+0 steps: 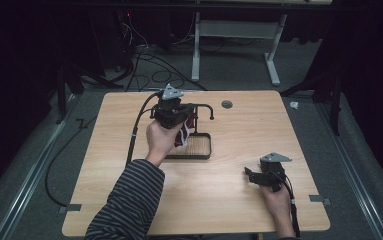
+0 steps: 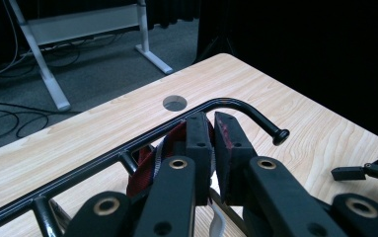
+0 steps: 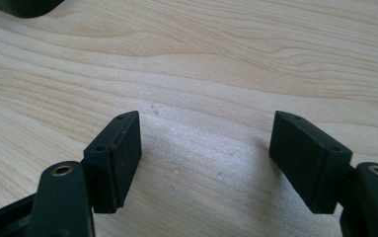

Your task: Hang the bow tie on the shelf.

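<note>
Table (image 1: 229,195): a pale wood top is seen across the middle of the high view, with a round hole (image 1: 226,104) near its upper edge.
Rack (image 1: 203,106): a black rail on posts is set over a slatted tray (image 1: 199,146), just above centre; its long axis runs left-right, and the knobbed end is curved down at the right.
Cloth (image 1: 185,134): a red-and-white strip is hung below the rail, centre frame, long axis roughly vertical.
Left gripper (image 2: 212,148): the jaws are nearly closed, pinched on the cloth right at the rail.
Right gripper (image 3: 206,158): the jaws are spread wide with nothing held, low over bare wood, lower right of the high view.
Step, as judged: the cloth is probably being hung; it should be draped evenly over the rail before the pinch is eased.
</note>
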